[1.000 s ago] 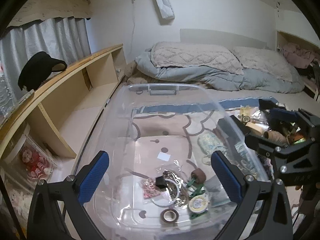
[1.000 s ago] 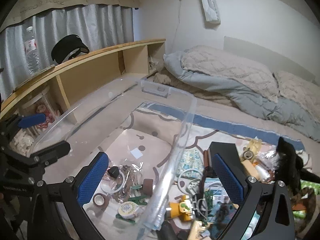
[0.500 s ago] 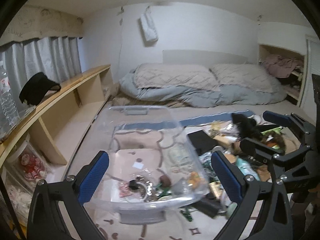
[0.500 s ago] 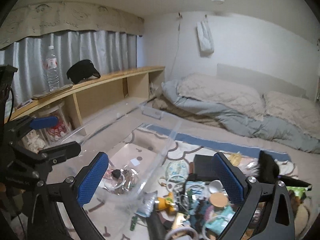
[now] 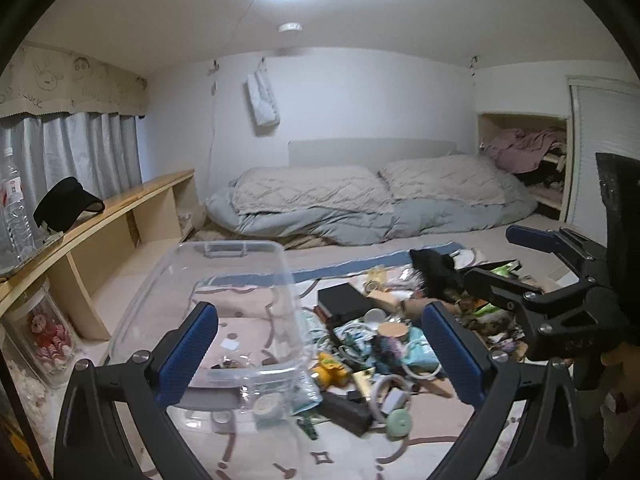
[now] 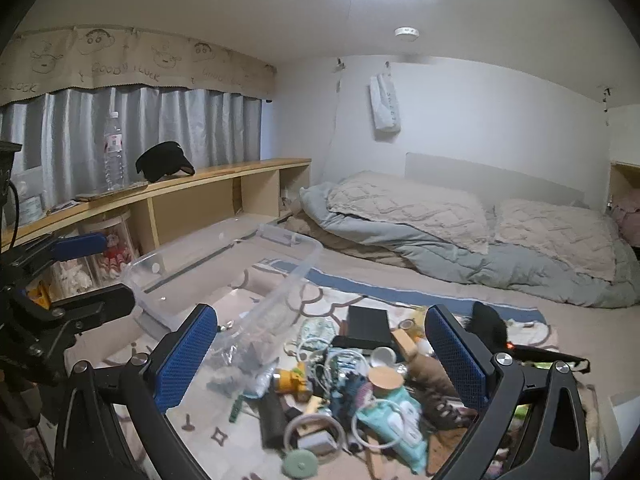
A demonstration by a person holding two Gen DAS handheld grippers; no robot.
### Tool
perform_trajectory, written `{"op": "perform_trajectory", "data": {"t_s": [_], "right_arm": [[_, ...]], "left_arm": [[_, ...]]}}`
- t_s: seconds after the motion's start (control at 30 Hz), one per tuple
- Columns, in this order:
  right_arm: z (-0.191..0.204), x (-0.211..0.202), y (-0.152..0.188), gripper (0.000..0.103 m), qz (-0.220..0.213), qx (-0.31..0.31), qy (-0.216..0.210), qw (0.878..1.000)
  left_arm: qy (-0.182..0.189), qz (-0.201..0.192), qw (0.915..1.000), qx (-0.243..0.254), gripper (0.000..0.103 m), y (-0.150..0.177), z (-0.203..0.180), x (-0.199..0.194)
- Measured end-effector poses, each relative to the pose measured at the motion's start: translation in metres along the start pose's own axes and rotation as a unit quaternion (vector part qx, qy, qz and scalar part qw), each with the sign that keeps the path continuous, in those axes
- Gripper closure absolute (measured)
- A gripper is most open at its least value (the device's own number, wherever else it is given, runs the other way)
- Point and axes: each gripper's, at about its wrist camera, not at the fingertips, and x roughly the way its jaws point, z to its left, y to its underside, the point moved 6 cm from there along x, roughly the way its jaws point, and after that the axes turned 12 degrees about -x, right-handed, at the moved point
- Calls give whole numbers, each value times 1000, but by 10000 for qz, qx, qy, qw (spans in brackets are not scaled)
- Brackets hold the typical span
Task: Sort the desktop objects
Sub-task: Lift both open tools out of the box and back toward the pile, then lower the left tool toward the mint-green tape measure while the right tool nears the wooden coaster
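A clear plastic bin with a few small items inside stands on a patterned rug; it also shows in the right wrist view. A pile of small objects lies to its right, with a black box, a yellow toy, cables and a wooden-lidded jar. My left gripper is open and empty, held high above the bin's near edge. My right gripper is open and empty above the pile. Each gripper shows in the other's view.
A bed with grey bedding lies at the back. A long wooden shelf runs along the left with a black cap and a water bottle. A clear jar stands under the shelf.
Both grippers have risen and pulled back from the bin; the view now takes in the whole room and ceiling. Both stay open and empty.
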Motion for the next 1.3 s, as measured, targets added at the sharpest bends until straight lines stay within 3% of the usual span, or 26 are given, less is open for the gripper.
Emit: {"op": "perform_trajectory", "data": {"t_s": [0.23,0.53,0.73,1.07,1.3], "right_arm": [[-15,-40,23,0,-334,-126,327,9988],[-21,-79,53,0,-772,-139,703,9944],[-13,-87,85,0,-719,-224,995,9922],[-11,-84,116,0,-953,16,1126,9891],[2,-63,141,0,-850,169,788,9931]], "left_arm": [[-29,-335,9994,-83,0,18,-14,-20],[-339,-791,9960,-248,0,44,-24,-37],[-465,-1020,9929,-405,0,63,-29,-45],[-526,-1065,9917,-499,0,87,-28,-37],[-555,-723,9934,-702,0,122,-17,-17]]}}
